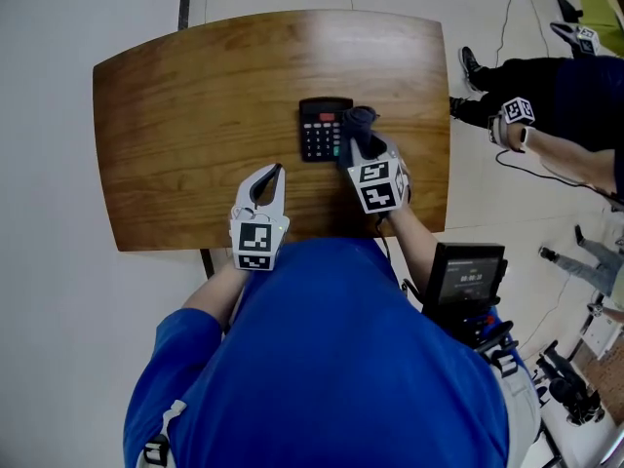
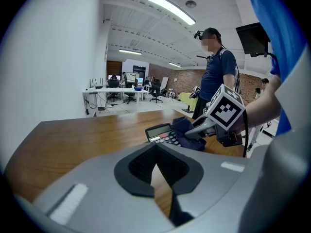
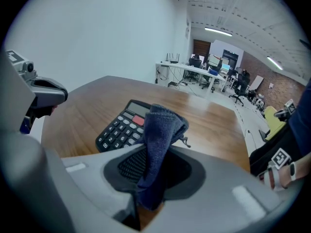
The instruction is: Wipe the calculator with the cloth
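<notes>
Brown wooden table with bowed edges [image 1: 195,115], standing on pale tiled floor [image 1: 58,339]. Plain white wall [image 2: 58,57]. Long ceiling strip light [image 2: 170,8], lit. Far white desks [image 2: 112,92] with black office chairs [image 2: 156,90]. Red brick back wall [image 3: 291,84].

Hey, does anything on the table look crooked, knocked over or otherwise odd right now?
Nothing stands out. The calculator lies flat, keys up, on the wooden table. The right gripper holds the blue cloth at its right edge, and the left gripper is shut and empty.
</notes>
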Demonstrator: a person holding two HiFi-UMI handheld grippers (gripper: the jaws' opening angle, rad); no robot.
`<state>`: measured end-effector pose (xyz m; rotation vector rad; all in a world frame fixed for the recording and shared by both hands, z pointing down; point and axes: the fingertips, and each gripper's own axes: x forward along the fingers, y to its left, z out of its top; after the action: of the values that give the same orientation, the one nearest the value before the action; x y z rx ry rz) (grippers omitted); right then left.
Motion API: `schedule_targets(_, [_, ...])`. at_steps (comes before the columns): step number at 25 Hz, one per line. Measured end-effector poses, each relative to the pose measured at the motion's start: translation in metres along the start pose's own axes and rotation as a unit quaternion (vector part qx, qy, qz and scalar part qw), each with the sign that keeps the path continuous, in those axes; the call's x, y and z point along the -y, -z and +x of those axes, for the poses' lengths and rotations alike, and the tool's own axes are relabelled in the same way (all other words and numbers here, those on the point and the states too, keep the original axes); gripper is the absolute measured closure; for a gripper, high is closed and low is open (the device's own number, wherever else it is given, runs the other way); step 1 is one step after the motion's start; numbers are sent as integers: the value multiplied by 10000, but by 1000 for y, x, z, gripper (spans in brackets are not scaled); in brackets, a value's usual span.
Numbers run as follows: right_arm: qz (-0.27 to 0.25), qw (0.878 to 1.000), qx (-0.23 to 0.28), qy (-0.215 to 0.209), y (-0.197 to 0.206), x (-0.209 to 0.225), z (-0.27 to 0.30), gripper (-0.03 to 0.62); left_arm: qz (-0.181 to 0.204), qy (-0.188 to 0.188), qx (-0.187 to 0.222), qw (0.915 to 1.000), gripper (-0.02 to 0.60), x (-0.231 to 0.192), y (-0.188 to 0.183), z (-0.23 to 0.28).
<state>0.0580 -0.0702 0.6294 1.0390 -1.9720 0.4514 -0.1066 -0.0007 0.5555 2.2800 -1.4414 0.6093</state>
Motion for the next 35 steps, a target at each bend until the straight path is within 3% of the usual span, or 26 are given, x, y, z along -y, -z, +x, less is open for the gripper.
schedule_targets(8, [-382, 9973, 283, -565, -40, -56, -3, 500, -63, -130, 14, 9999, 575, -4, -5, -9])
schedule_targets(14, [-601, 9947, 180, -813, -41, -86, 2, 500, -34, -225, -38, 9997, 575, -3, -9, -20])
schedule_targets(35, [-132, 9996, -213, -148, 14, -13, 1, 500, 90, -11, -131, 9999, 575, -1, 6, -7])
